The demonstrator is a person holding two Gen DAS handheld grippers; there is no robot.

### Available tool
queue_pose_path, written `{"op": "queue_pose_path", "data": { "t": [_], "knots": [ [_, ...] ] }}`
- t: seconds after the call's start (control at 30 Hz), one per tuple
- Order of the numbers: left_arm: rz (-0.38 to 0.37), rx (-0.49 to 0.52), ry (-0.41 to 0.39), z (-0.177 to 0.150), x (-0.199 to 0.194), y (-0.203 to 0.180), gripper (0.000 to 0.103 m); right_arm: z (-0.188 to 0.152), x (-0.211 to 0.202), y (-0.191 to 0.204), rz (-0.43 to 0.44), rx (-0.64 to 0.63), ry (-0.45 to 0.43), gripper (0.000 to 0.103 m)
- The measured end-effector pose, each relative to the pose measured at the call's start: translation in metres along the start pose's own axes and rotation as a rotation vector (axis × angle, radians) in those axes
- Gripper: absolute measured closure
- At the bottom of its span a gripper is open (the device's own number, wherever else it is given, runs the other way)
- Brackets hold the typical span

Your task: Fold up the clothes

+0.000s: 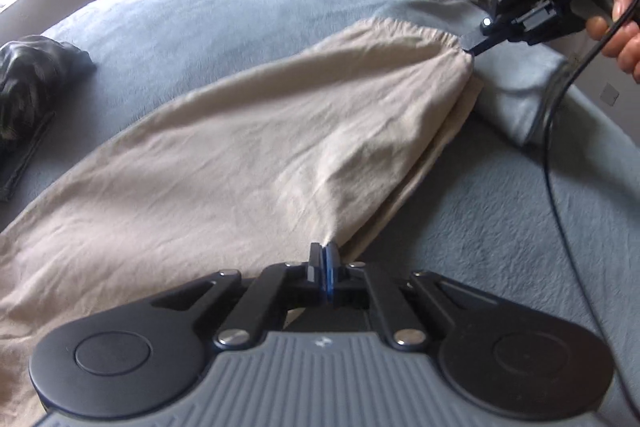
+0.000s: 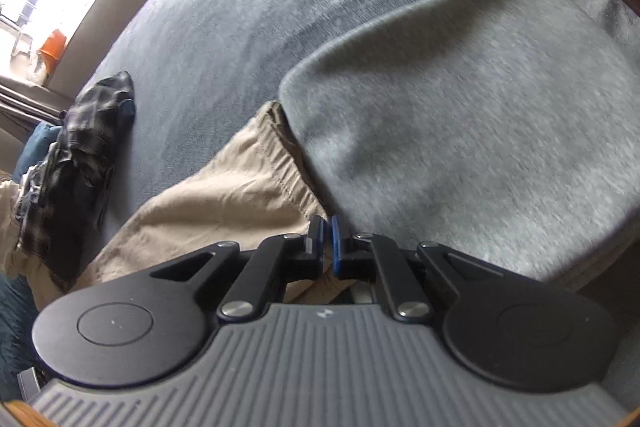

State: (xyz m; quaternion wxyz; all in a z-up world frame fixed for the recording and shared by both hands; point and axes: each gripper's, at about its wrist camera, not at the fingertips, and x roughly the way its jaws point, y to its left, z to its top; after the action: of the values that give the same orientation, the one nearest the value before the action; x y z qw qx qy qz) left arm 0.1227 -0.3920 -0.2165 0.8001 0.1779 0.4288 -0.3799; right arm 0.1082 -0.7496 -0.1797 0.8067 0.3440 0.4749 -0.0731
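The left gripper [image 1: 323, 259] has its two fingers pressed together on a pinch of the beige, wrinkled cotton garment [image 1: 248, 147], which fans out ahead of it and to its left across the blue-grey bedspread [image 1: 208, 11]. Far ahead and to its right, the right gripper [image 1: 472, 49], held in a person's hand [image 1: 620, 27], nips the gathered elastic end of the same garment; in its own wrist view its fingers are closed on the cloth at the stitched band [image 2: 276, 151]. Between the two grips the upper layer is lifted and drawn taut, with a lower layer showing along the edge beneath it.

The pictures fit a fold being carried over. To do it well, I would judge that both grips should hold equal tension so the edge between them stays straight, travel together at the same height, and lay the lifted layer down squarely over the lower one before either releases. Slack on one side would likely leave a diagonal crease.

A grey folded fleece piece [image 2: 460, 115] lies just right of the right gripper; a dark plaid heap [image 2: 88, 147] sits well to its left.
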Motion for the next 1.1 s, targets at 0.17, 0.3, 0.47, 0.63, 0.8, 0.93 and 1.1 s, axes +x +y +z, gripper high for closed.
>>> {"op": "queue_pose_path", "data": {
  "t": [0.17, 0.3, 0.47, 0.63, 0.8, 0.93, 1.1],
  "knots": [
    [-0.022, -0.048, -0.027, 0.004, -0.015, 0.014, 0.101, 0.003, -0.012, -0.002, 0.050, 0.062, 0.009, 0.101],
    [-0.048, -0.071, -0.011, -0.001, -0.016, 0.016, 0.101, 0.003, -0.019, -0.005, 0.084, 0.105, 0.016, 0.101],
    [-0.084, -0.083, 0.063, -0.012, 0.007, 0.014, 0.093, -0.004, -0.002, -0.014, 0.012, 0.061, 0.047, 0.099],
    [-0.122, -0.086, 0.069, -0.020, 0.003, 0.007, 0.054, -0.012, 0.003, -0.008, -0.113, -0.056, 0.014, 0.096],
    [-0.097, -0.127, 0.077, -0.029, -0.032, 0.019, 0.051, -0.009, -0.011, 0.027, -0.112, -0.226, -0.095, 0.096],
    [0.013, -0.193, 0.145, -0.044, -0.063, 0.055, 0.051, -0.016, 0.007, 0.075, -0.026, -0.420, -0.073, 0.095],
    [0.257, -0.254, 0.293, -0.065, -0.128, 0.126, 0.051, -0.062, 0.054, 0.130, 0.073, -0.633, 0.103, 0.095]
  ]
}}
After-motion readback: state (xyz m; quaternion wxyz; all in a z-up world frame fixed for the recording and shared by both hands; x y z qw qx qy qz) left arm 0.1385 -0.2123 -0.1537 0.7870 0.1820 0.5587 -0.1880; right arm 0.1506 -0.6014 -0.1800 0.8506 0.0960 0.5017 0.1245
